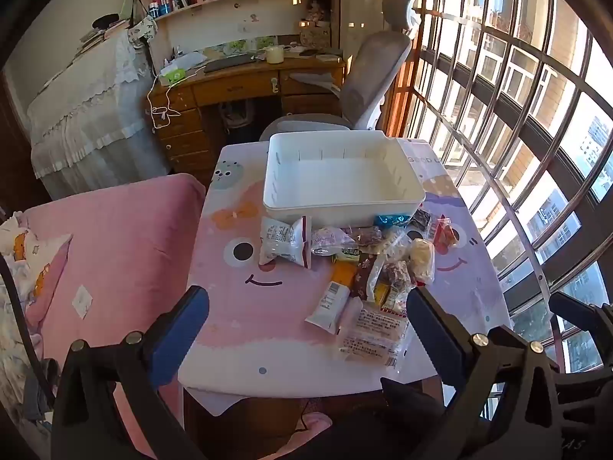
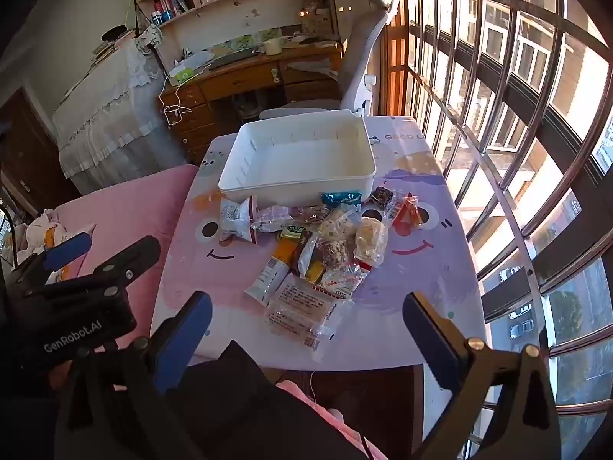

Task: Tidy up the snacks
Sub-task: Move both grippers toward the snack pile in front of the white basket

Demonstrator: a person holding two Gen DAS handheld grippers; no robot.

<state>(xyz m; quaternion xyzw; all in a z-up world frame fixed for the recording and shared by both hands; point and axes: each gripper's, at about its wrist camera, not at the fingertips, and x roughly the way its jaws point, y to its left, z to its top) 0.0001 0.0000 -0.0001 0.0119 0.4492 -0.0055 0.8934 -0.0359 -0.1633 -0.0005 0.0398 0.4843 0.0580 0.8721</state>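
Note:
A pile of wrapped snacks [image 1: 367, 264] lies on the small table with a pink and purple cartoon cloth [image 1: 245, 306], just in front of an empty white plastic bin [image 1: 341, 170]. The pile [image 2: 318, 253] and the bin [image 2: 299, 157] also show in the right wrist view. A clear packet with red print [image 1: 373, 331] is nearest the front edge. My left gripper [image 1: 306, 329] is open and empty, held above the table's front edge. My right gripper [image 2: 306, 329] is open and empty, also above the front edge, with the left gripper's body [image 2: 76, 287] to its left.
A pink bed [image 1: 115, 253] adjoins the table's left side. A grey office chair [image 1: 367, 76] and a wooden desk [image 1: 237, 88] stand behind the table. A barred window [image 1: 517, 134] runs along the right. The person's lap is below the table's front edge.

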